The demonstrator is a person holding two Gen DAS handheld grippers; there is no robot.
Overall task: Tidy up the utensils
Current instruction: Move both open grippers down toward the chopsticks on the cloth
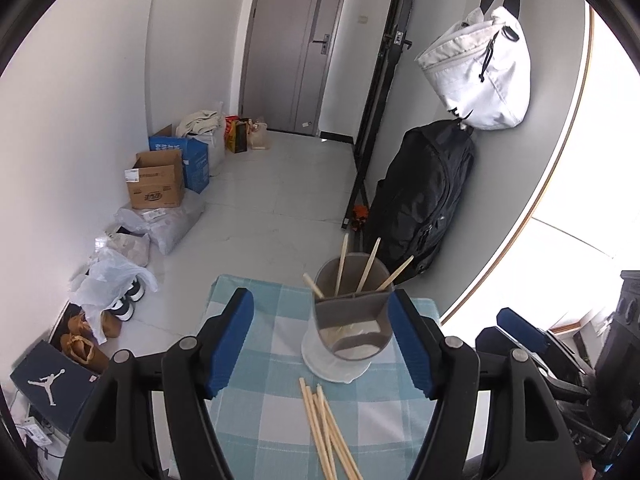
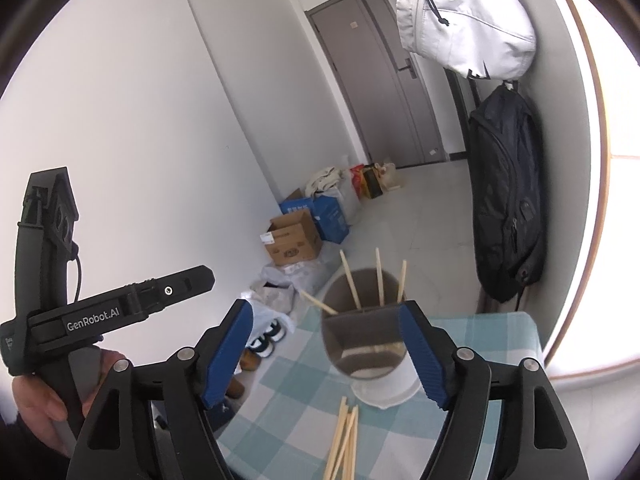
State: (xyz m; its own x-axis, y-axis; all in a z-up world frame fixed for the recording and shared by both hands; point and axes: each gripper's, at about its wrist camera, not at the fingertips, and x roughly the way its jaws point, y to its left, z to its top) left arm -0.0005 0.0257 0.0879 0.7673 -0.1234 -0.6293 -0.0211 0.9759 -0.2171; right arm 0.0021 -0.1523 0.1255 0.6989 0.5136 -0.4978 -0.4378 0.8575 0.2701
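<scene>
A grey and white utensil holder (image 1: 347, 320) stands on the blue checked tablecloth (image 1: 256, 408), with several wooden chopsticks (image 1: 341, 264) upright in it. A loose bundle of chopsticks (image 1: 326, 432) lies on the cloth in front of it. My left gripper (image 1: 320, 344) is open and empty, held above the cloth with the holder between its blue pads. In the right wrist view the holder (image 2: 372, 344) and the loose chopsticks (image 2: 344, 440) show again. My right gripper (image 2: 326, 356) is open and empty just before the holder.
The left gripper's body (image 2: 80, 320) and the hand holding it are at the left of the right wrist view. Beyond the table's far edge are cardboard boxes (image 1: 156, 180), bags and shoes (image 1: 120, 308) on the floor. A black backpack (image 1: 424, 200) hangs by the wall.
</scene>
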